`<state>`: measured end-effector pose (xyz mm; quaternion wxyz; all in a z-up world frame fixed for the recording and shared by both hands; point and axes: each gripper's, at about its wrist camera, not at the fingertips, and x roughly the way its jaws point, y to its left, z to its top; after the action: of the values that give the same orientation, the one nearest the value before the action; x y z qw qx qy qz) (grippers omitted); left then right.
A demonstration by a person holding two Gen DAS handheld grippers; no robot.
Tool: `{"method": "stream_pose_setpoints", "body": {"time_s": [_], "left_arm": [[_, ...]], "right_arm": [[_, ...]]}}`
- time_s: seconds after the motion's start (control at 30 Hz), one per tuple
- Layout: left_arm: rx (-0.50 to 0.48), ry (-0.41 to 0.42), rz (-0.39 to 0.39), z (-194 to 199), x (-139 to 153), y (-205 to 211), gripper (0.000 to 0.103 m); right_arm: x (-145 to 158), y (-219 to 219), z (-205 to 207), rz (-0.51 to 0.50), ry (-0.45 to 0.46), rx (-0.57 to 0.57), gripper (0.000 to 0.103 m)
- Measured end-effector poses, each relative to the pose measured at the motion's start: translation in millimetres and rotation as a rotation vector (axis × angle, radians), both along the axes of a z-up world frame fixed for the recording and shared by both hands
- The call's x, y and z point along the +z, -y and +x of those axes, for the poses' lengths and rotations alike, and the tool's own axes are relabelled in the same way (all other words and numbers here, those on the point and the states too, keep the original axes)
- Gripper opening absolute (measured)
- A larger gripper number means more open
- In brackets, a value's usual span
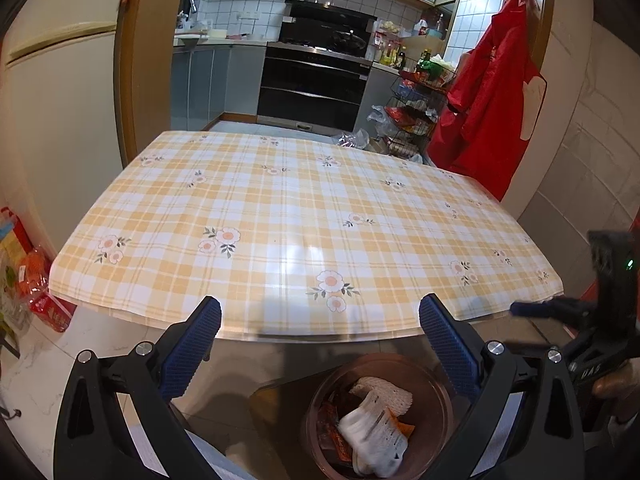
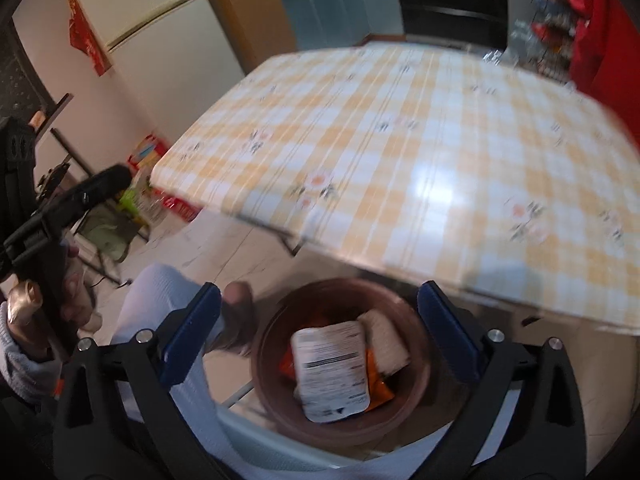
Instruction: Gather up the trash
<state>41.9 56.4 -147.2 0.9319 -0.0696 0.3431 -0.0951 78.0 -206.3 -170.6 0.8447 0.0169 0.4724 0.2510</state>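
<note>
Lower centre of both views: a round brown plastic bin (image 2: 344,364) on the floor, just below the near table edge. Inside it lies a white flat snack pouch w/ printed text (image 2: 334,370) on top, orange wrappers (image 2: 378,390) under it, and a pale ribbed foam piece (image 2: 386,338) beside it. In the right wrist view the pouch's long axis runs roughly top-to-bottom of the frame, tilted slightly, lower end toward the camera.

Left gripper (image 1: 320,320) — jaws wide, nothing between the blue pads. Right gripper (image 2: 320,306) is likewise spread wide and empty, hovering above the bin; that frame is blurred.

Further up, the table w/ yellow-and-white checked floral cloth (image 1: 280,208) shows no trash on it. So the job looks about done — items are in the bin, nothing visible left to pick. Kitchen w/ a black oven (image 1: 316,80) sits at top centre.
</note>
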Motion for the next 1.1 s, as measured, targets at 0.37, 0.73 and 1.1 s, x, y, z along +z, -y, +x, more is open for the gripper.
{"method": "stream_pose_setpoints", "body": {"time_s": [0.37, 0.73, 1.1], "left_arm": [[-0.044, 0.136, 0.086, -8.1, 54.2, 26.7, 0.097], [-0.068, 0.287, 0.134, -18.6, 124.6, 52.2, 0.097], [-0.063, 0.324, 0.142, -25.4, 150.5, 65.4, 0.097]], "right_arm": [[82.1, 33.3, -1.3, 0.038, 0.194, -0.117, 0.097], [160.4, 58.8, -21.2, -0.022, 0.402, -0.254, 0.097], [178.8, 74.4, -34.0, -0.047, 0.452, -0.313, 0.097]]}}
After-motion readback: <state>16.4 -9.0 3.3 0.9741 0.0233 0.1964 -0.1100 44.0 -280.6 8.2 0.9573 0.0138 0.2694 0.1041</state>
